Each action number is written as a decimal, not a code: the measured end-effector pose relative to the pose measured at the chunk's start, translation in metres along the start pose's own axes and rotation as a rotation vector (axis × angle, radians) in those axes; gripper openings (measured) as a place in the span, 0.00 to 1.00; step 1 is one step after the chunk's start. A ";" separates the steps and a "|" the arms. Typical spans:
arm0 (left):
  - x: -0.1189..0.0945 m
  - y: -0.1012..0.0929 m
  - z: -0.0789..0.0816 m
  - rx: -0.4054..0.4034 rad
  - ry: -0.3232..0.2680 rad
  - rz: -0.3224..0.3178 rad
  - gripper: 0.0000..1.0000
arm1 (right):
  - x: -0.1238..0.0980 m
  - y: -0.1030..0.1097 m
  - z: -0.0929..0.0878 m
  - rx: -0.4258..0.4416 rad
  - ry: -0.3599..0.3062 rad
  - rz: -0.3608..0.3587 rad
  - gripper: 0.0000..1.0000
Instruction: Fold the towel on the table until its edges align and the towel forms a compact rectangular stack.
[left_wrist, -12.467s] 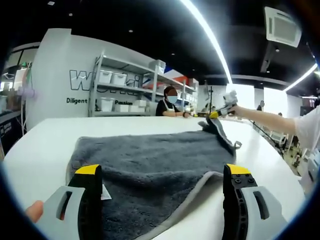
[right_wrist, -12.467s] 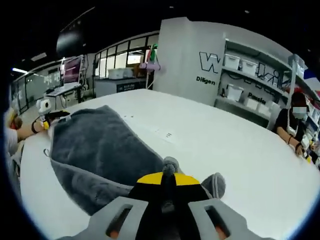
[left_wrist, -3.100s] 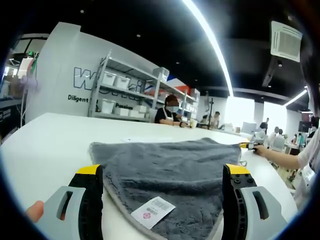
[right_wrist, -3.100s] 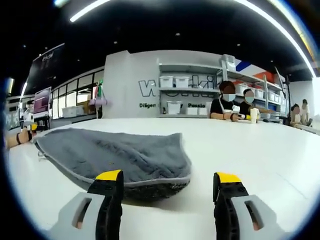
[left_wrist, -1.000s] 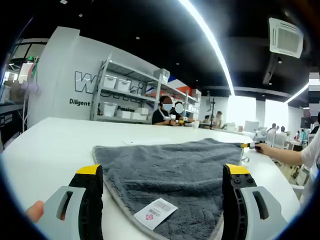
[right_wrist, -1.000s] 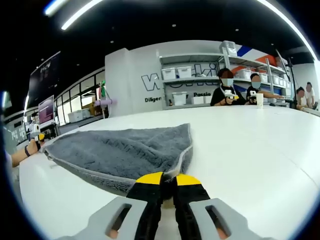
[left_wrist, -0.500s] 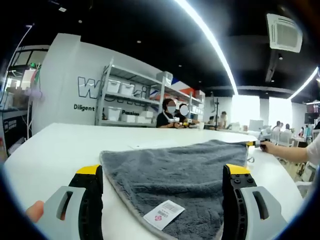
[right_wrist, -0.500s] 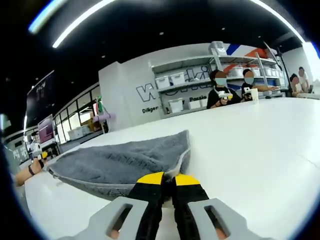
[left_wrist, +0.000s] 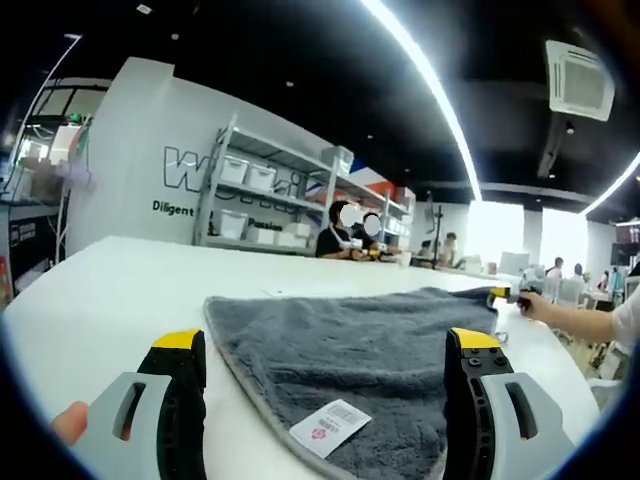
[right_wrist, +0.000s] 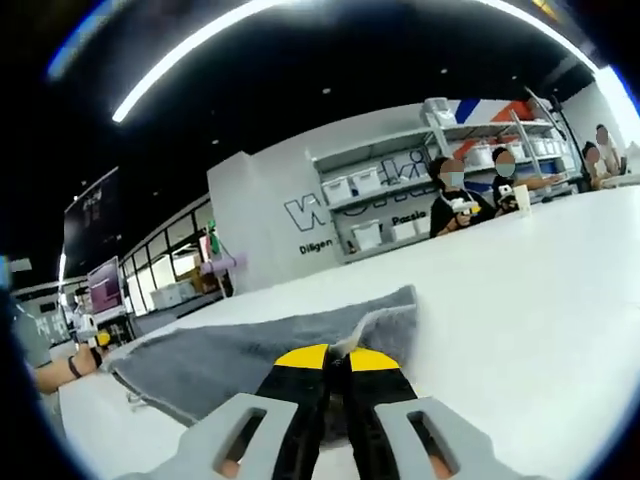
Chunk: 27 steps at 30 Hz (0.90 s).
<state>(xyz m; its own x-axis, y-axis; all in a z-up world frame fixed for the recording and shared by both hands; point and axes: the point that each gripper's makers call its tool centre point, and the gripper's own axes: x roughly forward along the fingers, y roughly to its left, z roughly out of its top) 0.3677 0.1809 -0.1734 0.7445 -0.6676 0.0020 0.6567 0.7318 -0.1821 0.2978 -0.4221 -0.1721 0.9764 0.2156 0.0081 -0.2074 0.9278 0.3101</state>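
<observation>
A grey folded towel (left_wrist: 360, 345) lies on the white table (left_wrist: 100, 290), with a white tag (left_wrist: 329, 429) at its near edge. My left gripper (left_wrist: 325, 375) stands open over that near edge, its yellow-tipped jaws on either side of the tag. My right gripper (right_wrist: 336, 361) is shut on the towel's corner (right_wrist: 375, 322), lifting it a little off the table. In the left gripper view the right gripper (left_wrist: 500, 294) shows at the towel's far right corner, held by a person's hand. The left gripper (right_wrist: 95, 338) appears small at the far left of the right gripper view.
Metal shelves with white bins (left_wrist: 250, 205) stand behind the table against a lettered wall. Two people (left_wrist: 355, 228) sit at the table's far side. More people and desks are at the far right (left_wrist: 560, 285). White tabletop (right_wrist: 540, 290) spreads to the right of the towel.
Half a second ago the right gripper was shut on the corner low on the table; now the corner is raised and the view tilts up. The left gripper stays open over the tag.
</observation>
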 end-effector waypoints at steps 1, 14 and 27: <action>0.000 0.001 -0.001 -0.003 0.003 0.005 0.98 | 0.003 0.008 0.002 -0.005 -0.005 0.018 0.01; 0.000 0.004 -0.002 -0.013 0.001 0.023 0.98 | 0.038 0.095 -0.006 -0.029 0.079 0.132 0.00; 0.000 0.006 -0.002 -0.039 -0.001 0.022 0.97 | 0.057 0.131 -0.015 -0.054 0.123 0.202 0.00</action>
<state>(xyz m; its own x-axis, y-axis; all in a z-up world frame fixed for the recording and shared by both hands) 0.3714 0.1854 -0.1768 0.7588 -0.6514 -0.0017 0.6351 0.7404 -0.2201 0.3257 -0.2835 -0.1452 0.9011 0.4306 -0.0520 -0.4037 0.8765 0.2623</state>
